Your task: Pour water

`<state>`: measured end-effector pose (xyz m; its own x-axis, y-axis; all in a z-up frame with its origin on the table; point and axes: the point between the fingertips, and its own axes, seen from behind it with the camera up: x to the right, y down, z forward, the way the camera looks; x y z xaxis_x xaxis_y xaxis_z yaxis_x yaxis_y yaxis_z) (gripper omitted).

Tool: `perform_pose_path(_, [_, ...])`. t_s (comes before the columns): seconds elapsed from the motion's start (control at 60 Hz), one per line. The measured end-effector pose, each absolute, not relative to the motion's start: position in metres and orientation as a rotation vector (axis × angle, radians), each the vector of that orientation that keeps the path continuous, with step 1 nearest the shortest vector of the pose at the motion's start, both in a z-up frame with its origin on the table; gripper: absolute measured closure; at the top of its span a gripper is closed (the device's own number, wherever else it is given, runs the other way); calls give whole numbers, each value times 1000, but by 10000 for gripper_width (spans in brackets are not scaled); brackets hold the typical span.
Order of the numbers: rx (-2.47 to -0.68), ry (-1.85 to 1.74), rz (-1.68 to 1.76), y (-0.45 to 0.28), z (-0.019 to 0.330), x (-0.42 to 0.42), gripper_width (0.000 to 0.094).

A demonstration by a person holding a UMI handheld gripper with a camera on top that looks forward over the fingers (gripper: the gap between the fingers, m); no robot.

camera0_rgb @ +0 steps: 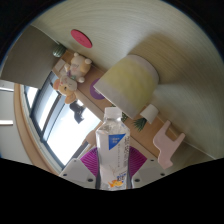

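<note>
Tilted bedroom scenery is wheeling behind everything, a window (55, 120) at nine o'clock. At six o'clock the tongs (113, 168) are clamping a water bottle (114, 148), capped and lifted. Pouring with the cap on would fail; the bottle could slip. No receiving cup is showing.
</note>
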<state>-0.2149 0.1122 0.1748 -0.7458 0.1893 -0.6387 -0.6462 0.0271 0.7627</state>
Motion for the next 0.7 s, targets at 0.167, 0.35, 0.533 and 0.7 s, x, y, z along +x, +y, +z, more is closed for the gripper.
perform_pose_path(0.167, [-485,1673,1789,112,183,-218,582])
perform_pose_path(0.35, [-675,1445,1628,104,218,-220,578])
perform_pose_path(0.533, [-1049,983,1309,102,280,-241,581])
perform_pose_path(0.7, [-1313,508,841,98,318,-241,582])
